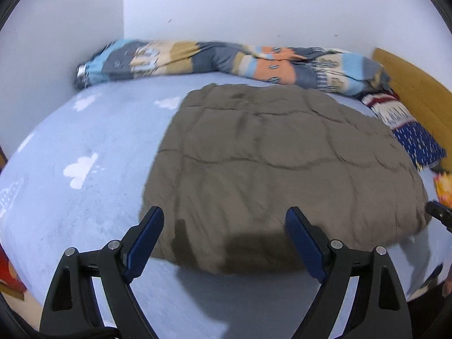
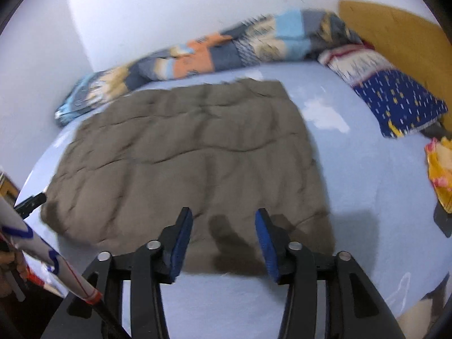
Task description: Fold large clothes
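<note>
The bed [image 1: 84,212] wears a pale blue sheet with white clouds. On it lie a flat brown quilt [image 1: 282,163], a rolled patterned blanket [image 1: 226,62] along the wall, and 1 blue pillow [image 2: 395,104].

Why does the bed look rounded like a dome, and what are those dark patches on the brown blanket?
Left wrist view: the fisheye lens bows the bed; the patches are shadows the left gripper casts on the brown blanket. Right wrist view: same bowing, slight motion blur, and the right gripper casts matching shadows.
</note>
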Demonstrator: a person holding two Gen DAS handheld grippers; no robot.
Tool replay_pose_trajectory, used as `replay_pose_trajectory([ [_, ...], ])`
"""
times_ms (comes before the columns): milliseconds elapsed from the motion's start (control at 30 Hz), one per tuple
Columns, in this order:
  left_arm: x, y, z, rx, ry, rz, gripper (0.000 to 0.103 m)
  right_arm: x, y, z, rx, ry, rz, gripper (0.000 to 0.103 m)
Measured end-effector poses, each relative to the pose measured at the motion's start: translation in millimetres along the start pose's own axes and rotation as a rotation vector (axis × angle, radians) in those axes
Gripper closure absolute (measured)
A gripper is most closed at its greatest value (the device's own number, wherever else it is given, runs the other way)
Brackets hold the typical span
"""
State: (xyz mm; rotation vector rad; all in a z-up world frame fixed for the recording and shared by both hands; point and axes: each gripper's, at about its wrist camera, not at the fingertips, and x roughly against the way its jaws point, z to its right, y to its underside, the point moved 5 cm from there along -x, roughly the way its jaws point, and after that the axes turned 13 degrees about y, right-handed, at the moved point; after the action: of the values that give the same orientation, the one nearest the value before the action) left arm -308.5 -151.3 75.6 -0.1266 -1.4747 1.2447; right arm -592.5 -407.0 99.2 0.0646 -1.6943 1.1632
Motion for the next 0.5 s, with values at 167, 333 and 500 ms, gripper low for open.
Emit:
replay_pose_trajectory([
  [167, -17.3, 18.4, 15.3, -0.052, -0.036, -0.024, 0.015, -6.8, 14.8, -23.0, 0.051, 0.046, -0.017, 0.049],
  [333, -41.1, 24.0, 9.7, -0.031, -0.060, -0.041, 0.015, -35.1, 23.6, -23.1, 0.053, 0.062, -0.066, 0.048],
  [500, -35.2, 25.3, 13.6, -0.030, -0.063, -0.037, 0.015, -30.7, 24.1, -22.5, 0.057, 0.071, -0.057, 0.048],
])
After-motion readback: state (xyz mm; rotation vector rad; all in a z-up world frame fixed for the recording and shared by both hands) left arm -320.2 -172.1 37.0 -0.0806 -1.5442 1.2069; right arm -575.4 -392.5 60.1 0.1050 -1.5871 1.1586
